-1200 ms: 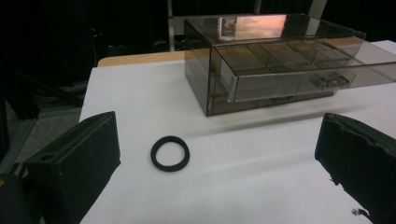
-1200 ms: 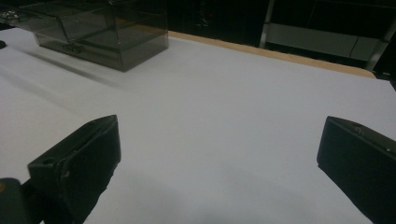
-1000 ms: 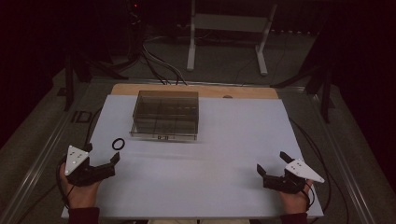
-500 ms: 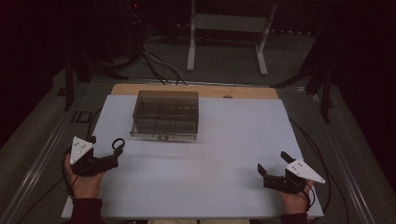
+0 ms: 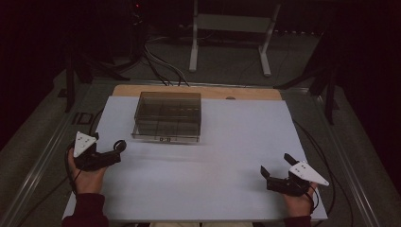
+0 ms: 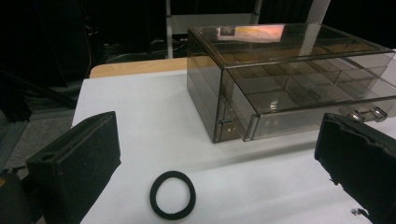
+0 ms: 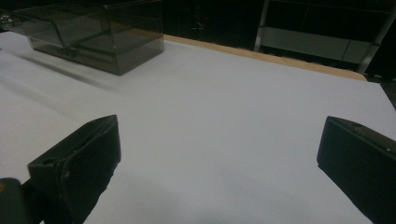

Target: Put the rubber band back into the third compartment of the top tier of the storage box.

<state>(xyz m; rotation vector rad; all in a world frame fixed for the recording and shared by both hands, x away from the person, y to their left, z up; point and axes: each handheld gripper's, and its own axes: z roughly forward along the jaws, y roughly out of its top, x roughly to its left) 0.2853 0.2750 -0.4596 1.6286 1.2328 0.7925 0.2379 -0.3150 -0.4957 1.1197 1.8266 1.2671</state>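
High view: white table top (image 5: 203, 170) fills the mid and lower frame, w/ a smoky clear drawer box (image 5: 168, 116) at upper centre-left. Left gripper (image 5: 117, 150) sits at lower left, held by a hand (image 5: 87, 177), grey plate on top; its tips are right at a small black ring (image 5: 120, 145) lying on the table, below-left of the box. Jaw gap hard to read from here. Right gripper (image 5: 275, 171) at lower right, jaws spread wide, nothing between them, well apart from box and ring.

Left gripper view: both black jaws stand far apart at lower left and lower right. Ring (image 6: 172, 194) lies flat on the white surface at bottom centre, between the jaws but touching neither. Box (image 6: 289, 84) at upper right, its compartmented drawer slightly out.

Right gripper view: jaws wide, bare table (image 7: 224, 116) between them. Box (image 7: 98, 32) at upper left, far off.
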